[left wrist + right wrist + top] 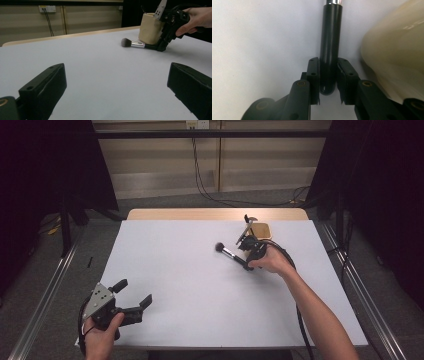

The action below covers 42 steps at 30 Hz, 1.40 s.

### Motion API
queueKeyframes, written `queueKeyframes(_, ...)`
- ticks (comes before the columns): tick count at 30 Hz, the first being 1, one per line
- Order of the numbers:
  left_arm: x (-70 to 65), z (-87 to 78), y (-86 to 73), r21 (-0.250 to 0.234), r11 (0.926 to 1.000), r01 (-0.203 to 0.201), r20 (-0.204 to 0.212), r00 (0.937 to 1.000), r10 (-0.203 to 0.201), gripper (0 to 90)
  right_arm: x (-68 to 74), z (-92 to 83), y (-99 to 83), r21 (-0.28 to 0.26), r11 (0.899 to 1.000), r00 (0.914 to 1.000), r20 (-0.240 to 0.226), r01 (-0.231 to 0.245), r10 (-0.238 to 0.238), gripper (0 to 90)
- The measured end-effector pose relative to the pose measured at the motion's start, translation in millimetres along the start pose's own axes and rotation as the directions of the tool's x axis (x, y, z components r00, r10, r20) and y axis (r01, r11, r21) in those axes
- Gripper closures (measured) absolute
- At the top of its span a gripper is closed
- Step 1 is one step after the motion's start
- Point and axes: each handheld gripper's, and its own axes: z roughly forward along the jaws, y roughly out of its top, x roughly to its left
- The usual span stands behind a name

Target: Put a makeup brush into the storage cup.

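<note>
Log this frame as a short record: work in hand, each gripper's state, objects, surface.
work: gripping a makeup brush lying on the table
right gripper: jaws against both sides of the brush's black handle end
left gripper: open, holding nothing, near the table's front left
beside brush: cream cup, upright
brush head: points away from the cup

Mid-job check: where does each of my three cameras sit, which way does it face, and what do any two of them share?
High view: above the near edge of the white table, facing forward and down; both forearms enter below.
Left gripper view: between the open left gripper jaws, facing across to the right hand.
Right gripper view: on the right gripper, facing its jaws on the black-handled makeup brush.
Shared: all show the brush and the cream cup.
</note>
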Motion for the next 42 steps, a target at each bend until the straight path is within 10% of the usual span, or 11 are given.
queueKeyframes(17,1.7,-0.1,-0.4,0.003,1.0,-0.001,-0.002,1.0,0.001,2.3,2.6,-1.1,0.9,0.0,1.0,0.9996,0.024,-0.016,0.016,75.6)
queueKeyframes(42,0.9,0.4,0.0,0.002,1.0,0.0,-0.004,1.0,0.0,2.3,9.7,-22.0,-19.7,-0.222,0.971,0.9961,-0.023,-0.088,0.085,75.7)
